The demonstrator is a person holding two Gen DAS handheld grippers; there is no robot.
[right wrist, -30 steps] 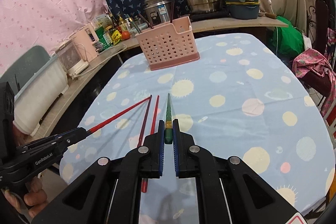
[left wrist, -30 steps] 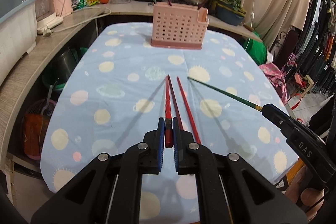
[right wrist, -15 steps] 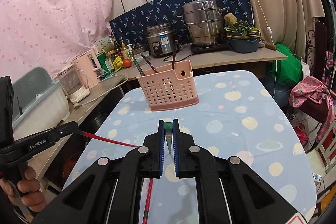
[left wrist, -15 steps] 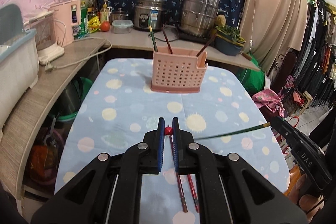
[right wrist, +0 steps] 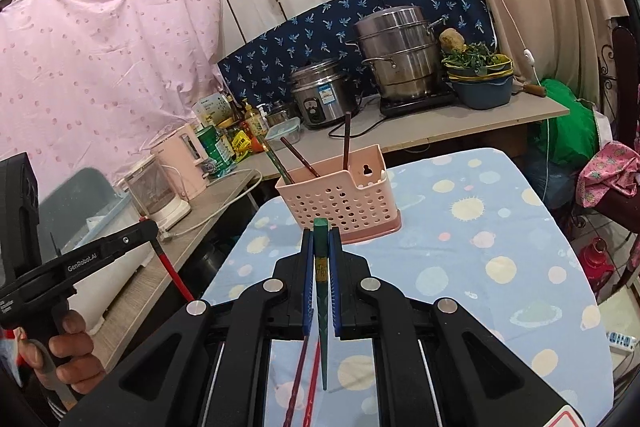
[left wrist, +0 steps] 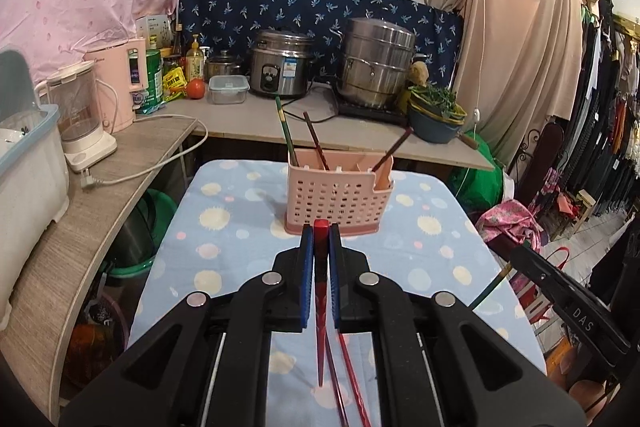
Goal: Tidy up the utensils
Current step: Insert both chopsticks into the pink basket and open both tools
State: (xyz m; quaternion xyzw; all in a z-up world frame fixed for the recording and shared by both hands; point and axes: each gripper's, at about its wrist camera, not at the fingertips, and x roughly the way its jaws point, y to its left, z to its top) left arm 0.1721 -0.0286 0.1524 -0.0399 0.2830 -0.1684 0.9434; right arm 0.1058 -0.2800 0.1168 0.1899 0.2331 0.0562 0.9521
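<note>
In the left wrist view, the left claw (left wrist: 321,239) is clamped shut on a red chopstick (left wrist: 320,307), its thick end up between the blue pads and its tip hanging above the worktop (left wrist: 224,227). Two more chopsticks (left wrist: 348,367) lie on the spotted cloth below. The pink basket (left wrist: 340,199) stands just beyond, holding three sticks.

In the right wrist view, the right claw (right wrist: 321,239) is closed on a green chopstick (right wrist: 321,299), tip down above the cloth, with the basket (right wrist: 340,203) ahead. At the left, a hand (right wrist: 60,355) grips the left claw's handle.

Rice cooker (left wrist: 281,69) — steamer pot (left wrist: 376,67)
</note>
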